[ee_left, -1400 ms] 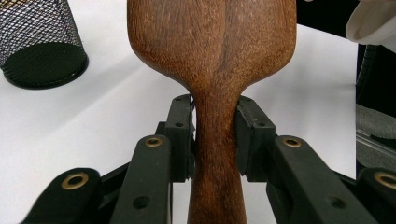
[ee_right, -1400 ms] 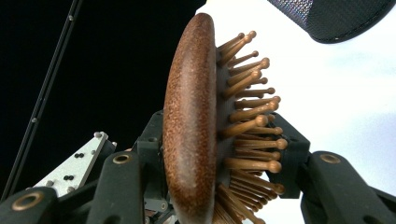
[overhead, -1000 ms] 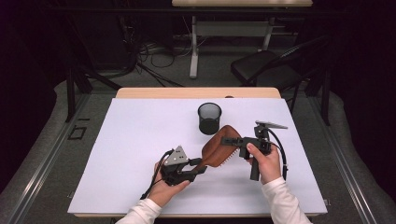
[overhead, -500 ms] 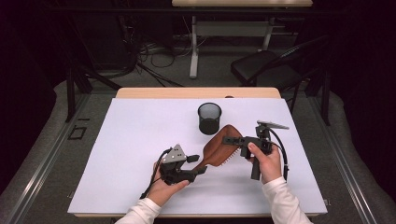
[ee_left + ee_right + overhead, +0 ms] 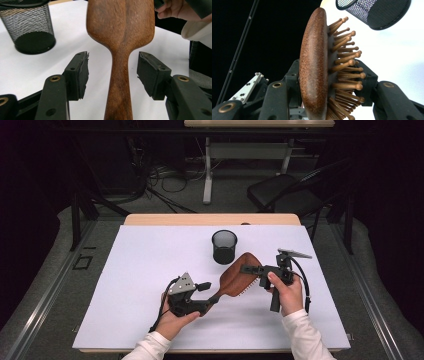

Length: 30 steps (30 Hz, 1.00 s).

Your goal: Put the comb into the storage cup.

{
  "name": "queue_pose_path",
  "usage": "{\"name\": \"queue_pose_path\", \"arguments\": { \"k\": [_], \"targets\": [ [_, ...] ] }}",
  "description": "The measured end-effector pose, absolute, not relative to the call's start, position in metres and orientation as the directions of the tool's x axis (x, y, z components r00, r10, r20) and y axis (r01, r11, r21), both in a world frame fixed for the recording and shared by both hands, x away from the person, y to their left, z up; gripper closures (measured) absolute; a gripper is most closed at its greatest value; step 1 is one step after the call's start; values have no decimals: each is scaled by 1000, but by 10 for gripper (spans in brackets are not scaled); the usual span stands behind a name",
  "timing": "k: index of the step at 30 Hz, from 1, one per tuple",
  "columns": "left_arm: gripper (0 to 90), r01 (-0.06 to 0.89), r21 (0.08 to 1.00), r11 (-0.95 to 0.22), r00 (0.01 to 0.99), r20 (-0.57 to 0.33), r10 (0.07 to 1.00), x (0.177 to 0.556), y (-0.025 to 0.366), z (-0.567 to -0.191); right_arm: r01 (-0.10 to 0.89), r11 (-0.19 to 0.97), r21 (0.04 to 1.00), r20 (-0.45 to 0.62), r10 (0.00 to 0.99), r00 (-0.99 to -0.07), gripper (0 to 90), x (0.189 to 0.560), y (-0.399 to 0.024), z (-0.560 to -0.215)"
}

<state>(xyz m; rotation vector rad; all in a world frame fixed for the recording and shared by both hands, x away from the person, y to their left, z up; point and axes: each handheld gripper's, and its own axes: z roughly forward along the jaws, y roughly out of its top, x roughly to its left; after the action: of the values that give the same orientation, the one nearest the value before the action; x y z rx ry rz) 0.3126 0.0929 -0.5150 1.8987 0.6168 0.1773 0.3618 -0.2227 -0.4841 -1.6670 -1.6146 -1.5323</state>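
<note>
High view: a wooden hairbrush (image 5: 239, 276) is held above the white table (image 5: 150, 260) between the two grippers, just in front of the black mesh cup (image 5: 224, 246). The right gripper (image 5: 250, 269) is clamped across the brush head, one pad on the smooth back and the other in among the wooden bristles (image 5: 344, 65), as the right gripper view shows. The left gripper (image 5: 112, 75) has just been opening: its pads (image 5: 82, 75) stand apart on either side of the handle (image 5: 120, 82) with a gap on each side, so it no longer bears any of the load. The step in hand looks like a handover to the right side, probably ahead of standing the brush in the cup. To do it well, the left gripper should back straight off along the handle without brushing it, since a nudge could twist the head in a grip that rests on springy bristles. The right hand (image 5: 286, 292) should hold level until the handle is free, then tip it down over the cup's mouth.
</note>
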Motion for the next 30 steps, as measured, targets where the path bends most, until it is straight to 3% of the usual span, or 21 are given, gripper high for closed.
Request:
{"name": "queue_pose_path", "arguments": {
  "k": [30],
  "targets": [
    [348,389,896,-212,729,-160,665,331,120,-512,853,-307,422,845,474,-247,493,362,-227,-482]
  ]
}}
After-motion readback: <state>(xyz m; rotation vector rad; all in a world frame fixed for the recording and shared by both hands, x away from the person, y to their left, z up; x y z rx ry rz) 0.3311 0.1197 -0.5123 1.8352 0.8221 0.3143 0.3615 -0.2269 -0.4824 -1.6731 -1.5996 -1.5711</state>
